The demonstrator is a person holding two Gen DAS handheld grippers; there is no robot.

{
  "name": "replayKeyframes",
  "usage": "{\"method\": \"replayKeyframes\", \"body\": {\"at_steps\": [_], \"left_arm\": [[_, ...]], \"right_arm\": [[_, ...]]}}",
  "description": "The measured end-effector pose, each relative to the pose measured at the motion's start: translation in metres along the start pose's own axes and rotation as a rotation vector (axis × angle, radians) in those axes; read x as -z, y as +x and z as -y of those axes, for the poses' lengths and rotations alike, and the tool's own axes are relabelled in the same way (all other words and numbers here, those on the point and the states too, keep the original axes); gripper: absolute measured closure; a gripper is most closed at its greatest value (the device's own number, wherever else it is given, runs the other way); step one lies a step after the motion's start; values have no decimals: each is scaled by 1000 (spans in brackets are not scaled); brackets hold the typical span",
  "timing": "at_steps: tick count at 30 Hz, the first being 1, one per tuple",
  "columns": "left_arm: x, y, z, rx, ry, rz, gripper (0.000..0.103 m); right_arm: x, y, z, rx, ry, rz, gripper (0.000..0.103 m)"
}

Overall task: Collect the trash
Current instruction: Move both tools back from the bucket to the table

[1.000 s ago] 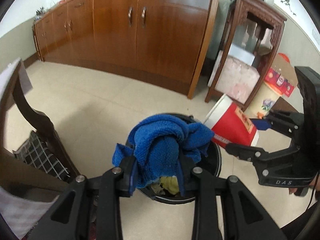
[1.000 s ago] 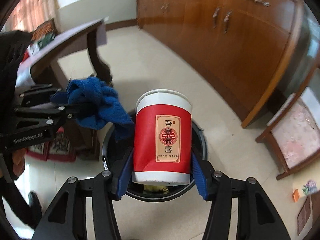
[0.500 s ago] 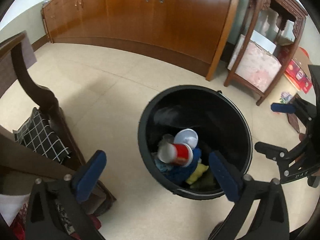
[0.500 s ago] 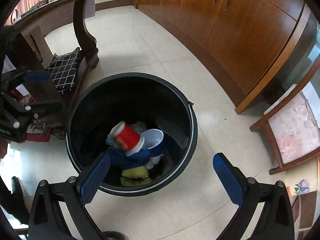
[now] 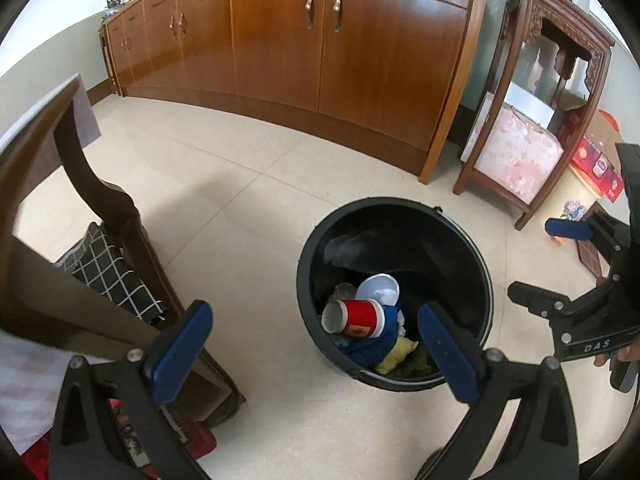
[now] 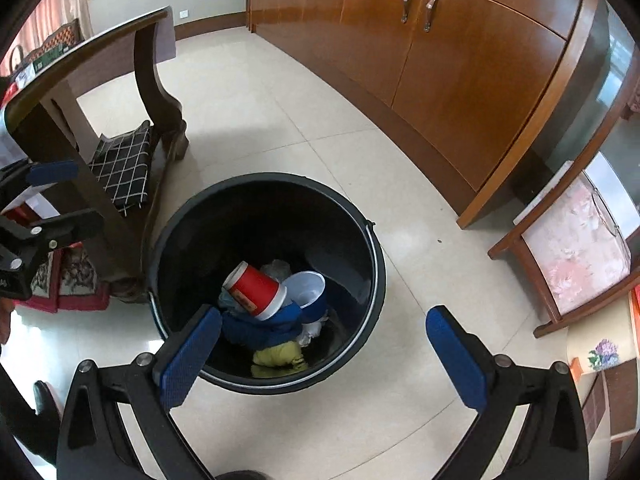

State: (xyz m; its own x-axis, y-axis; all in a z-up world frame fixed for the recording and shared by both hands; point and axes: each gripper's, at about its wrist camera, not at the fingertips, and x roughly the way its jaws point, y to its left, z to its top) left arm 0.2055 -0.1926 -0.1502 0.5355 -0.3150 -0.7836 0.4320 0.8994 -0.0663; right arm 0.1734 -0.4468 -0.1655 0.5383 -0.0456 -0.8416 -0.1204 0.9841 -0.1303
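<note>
Black bin (image 6: 376,264): landmark, on tile floor.
Red cup (image 6: 256,290): inside bin, on its side atop blue cloth (image 6: 256,330).
My left gripper (image 5: 316,354): spread wide, empty, above bin's near rim.
My right gripper (image 6: 324,354): likewise empty, slightly nearer.

Ahead of the left tongs (image 5: 312,312), across a pale tiled floor (image 5: 224,200), runs a long wooden cabinet (image 5: 320,40) with metal handles, doors closed. Ahead and to the right of them stands a carved dark-wood stand (image 5: 560,40); a pink floral cushion (image 5: 516,160) sits on its lower shelf. Red cartons (image 5: 596,164) lie beyond the stand, further right (labels not legible). To the left of the tongs is a dark wooden table (image 5: 120,216) with a curved leg, and a black-and-white checked cloth (image 5: 112,276) lies beneath it. Left of the right tongs (image 6: 324,312), a red patterned mat (image 6: 68,280) lies on the floor at the table's foot.
</note>
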Motion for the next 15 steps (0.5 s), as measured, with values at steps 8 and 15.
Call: {"method": "replayKeyframes", "body": {"at_steps": [8, 15], "left_arm": [[3, -29, -4, -5, -26, 29, 0], [5, -54, -14, -25, -57, 75, 0]], "right_arm": [[-1, -29, -5, -1, 52, 46, 0], [1, -62, -21, 8, 38, 111, 0]]}}
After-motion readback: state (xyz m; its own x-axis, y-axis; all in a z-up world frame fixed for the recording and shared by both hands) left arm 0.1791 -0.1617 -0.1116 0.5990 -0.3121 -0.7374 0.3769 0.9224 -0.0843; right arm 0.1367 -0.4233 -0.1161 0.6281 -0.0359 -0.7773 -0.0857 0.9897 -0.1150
